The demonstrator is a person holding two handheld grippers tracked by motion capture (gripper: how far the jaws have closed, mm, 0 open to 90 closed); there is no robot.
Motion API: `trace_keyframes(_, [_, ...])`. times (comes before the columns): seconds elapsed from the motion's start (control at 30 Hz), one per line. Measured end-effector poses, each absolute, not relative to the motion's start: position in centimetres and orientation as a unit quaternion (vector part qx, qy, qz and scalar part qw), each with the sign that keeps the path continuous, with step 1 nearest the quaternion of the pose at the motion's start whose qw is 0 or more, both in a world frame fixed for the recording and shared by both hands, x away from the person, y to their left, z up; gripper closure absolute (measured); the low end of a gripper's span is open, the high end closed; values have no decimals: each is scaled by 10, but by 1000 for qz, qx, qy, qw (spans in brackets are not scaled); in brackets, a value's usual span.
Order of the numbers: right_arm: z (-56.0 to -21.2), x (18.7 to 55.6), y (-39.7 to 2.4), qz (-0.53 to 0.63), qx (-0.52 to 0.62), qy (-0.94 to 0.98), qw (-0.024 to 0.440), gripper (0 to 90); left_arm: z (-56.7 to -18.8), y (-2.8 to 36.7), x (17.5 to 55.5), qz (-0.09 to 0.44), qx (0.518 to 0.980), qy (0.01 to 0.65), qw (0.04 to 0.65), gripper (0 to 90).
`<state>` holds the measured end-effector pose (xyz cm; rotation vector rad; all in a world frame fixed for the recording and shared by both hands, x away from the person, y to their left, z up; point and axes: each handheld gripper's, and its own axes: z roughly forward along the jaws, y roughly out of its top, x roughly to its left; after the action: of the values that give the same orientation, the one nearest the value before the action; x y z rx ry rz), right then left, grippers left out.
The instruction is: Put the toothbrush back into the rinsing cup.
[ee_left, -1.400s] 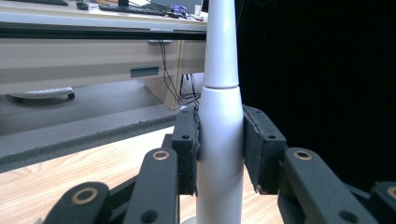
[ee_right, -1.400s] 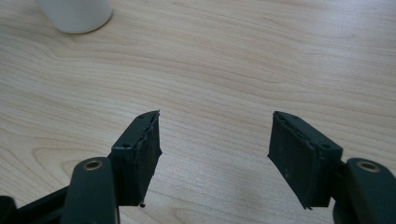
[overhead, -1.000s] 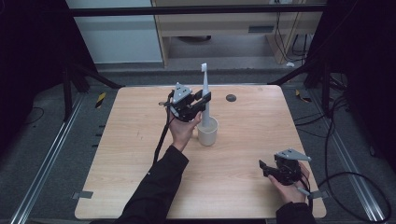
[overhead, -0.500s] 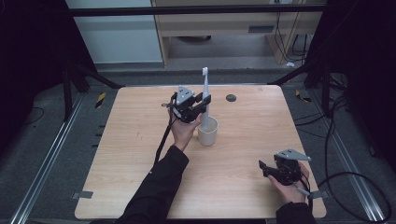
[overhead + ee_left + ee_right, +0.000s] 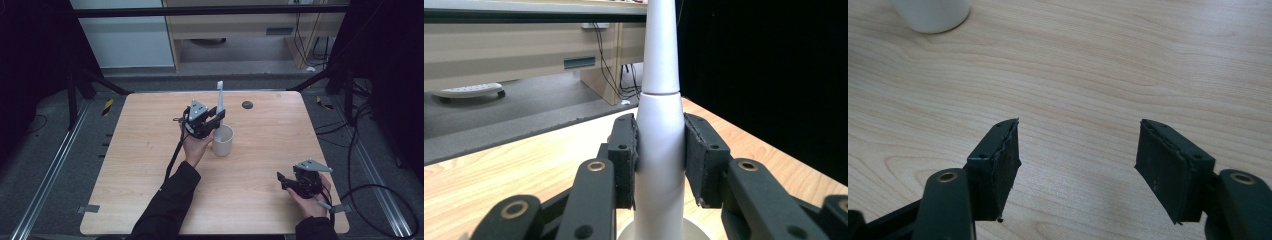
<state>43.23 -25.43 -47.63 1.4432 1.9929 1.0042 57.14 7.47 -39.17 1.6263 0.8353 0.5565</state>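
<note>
Left tongs [image 5: 216,119]: gripping the white electric toothbrush [image 5: 660,125] by its body, pads pressing both sides.
Toothbrush: standing upright, lower end sitting inside the white cup [image 5: 223,144], head rising above the tongs.
Cup: resting mid-tabletop [image 5: 260,165], just beside the left hand [image 5: 195,149].
Right tongs [image 5: 1078,165]: gaping wide, holding nothing, hovering over bare wood near the front right corner.

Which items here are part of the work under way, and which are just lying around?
In the job:
- electric toothbrush, upright, clamped in the left gripper
- white cup, directly under it

Lying about:
- small dark disc near the table's far edge
- right gripper, open, idle over bare wood
</note>
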Motion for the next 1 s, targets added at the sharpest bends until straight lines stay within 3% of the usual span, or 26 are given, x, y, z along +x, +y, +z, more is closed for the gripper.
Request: trace_keyframes(1.0, [-477,432,-253,362,525,731,242,333,-432,81,550,238,732,346,537,667])
